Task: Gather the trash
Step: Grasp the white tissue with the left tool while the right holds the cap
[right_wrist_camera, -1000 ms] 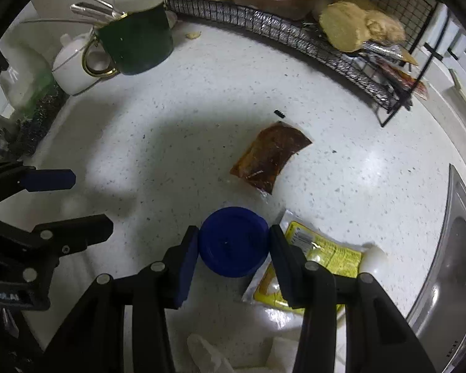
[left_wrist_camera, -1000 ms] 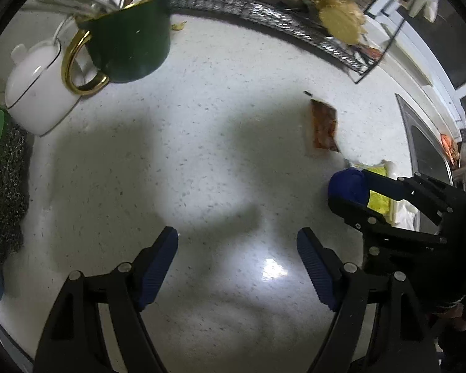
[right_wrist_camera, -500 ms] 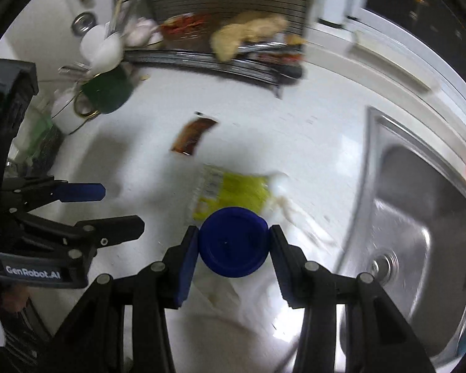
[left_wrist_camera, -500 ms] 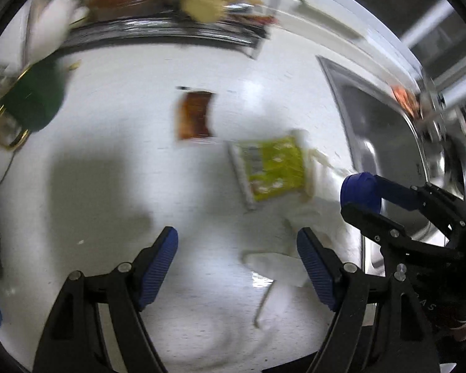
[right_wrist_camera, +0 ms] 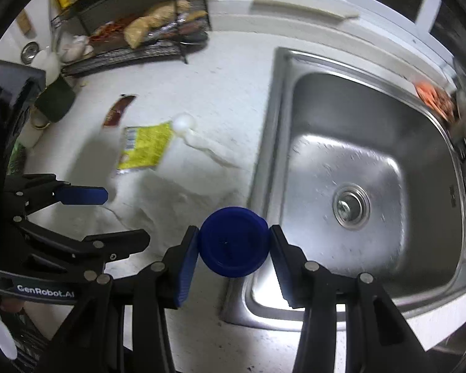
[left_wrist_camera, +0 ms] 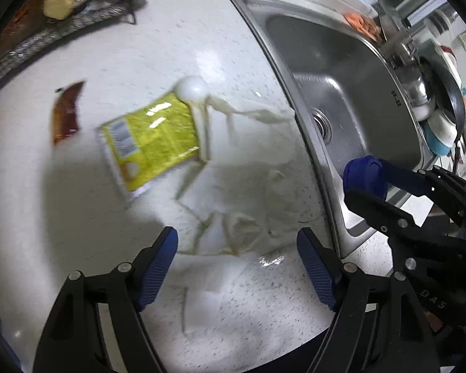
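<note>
My right gripper is shut on a blue round cap and holds it above the counter's edge beside the sink; the cap also shows in the left wrist view. My left gripper is open and empty, low over a crumpled white plastic bag. A yellow packet lies on the white counter with a white ball-shaped piece at its corner. A brown sauce sachet lies further left. In the right wrist view the yellow packet and the sachet lie left of the sink.
A steel sink fills the right side, with a drain. A wire rack with food stands at the back. A dark green mug and a white teapot stand at the left. Dishes are by the tap.
Both grippers have swung right and pulled back from the mug and rack toward the sink. The right gripper still holds the blue cap. The plastic bag now lies under the left gripper.
</note>
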The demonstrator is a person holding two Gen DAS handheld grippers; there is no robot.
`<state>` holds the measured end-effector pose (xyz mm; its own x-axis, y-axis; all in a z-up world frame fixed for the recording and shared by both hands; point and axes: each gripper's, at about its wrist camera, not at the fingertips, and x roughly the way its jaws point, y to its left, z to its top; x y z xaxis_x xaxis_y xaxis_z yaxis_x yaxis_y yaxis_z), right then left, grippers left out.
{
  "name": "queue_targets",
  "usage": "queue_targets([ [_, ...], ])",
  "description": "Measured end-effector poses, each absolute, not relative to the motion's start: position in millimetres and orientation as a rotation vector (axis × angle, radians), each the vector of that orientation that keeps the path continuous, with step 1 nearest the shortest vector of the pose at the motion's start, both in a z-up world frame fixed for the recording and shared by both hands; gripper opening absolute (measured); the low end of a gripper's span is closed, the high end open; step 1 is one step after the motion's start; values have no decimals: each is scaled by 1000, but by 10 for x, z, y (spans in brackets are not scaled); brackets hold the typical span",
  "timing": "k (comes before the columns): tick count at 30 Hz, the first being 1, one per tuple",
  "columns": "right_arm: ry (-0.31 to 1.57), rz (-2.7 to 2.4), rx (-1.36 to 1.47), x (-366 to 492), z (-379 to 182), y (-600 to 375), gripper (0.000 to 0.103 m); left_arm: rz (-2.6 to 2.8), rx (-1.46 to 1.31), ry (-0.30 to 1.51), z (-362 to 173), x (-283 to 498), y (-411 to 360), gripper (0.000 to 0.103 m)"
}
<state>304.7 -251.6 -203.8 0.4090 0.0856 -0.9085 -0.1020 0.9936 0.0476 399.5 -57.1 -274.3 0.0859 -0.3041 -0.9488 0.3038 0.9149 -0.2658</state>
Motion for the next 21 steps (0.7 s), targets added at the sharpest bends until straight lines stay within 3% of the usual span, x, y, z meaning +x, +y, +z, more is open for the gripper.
queue_targets([
  [8,1163,57,24,2941,-2113,-2645,43,-468,77,1416,-2866,4010,-849,77],
  [11,1162,40,33,2912,-2110,-2671,43,-449,115,1401,-2859,4011,-914,70],
  [14,1161,26,37,2887,-2104,-2686,43,-442,126,1391,-2840,3992,-940,49],
  [16,1161,27,36,2877,-2102,-2671,43,-449,113,1390,-2842,3963,-939,25],
  [18,1159,34,32,2866,-2092,-2657,43,-450,100,1401,-2866,3936,-929,9],
  [21,1157,36,23,2856,-2083,-2647,43,-448,89,1401,-2884,3890,-930,6],
])
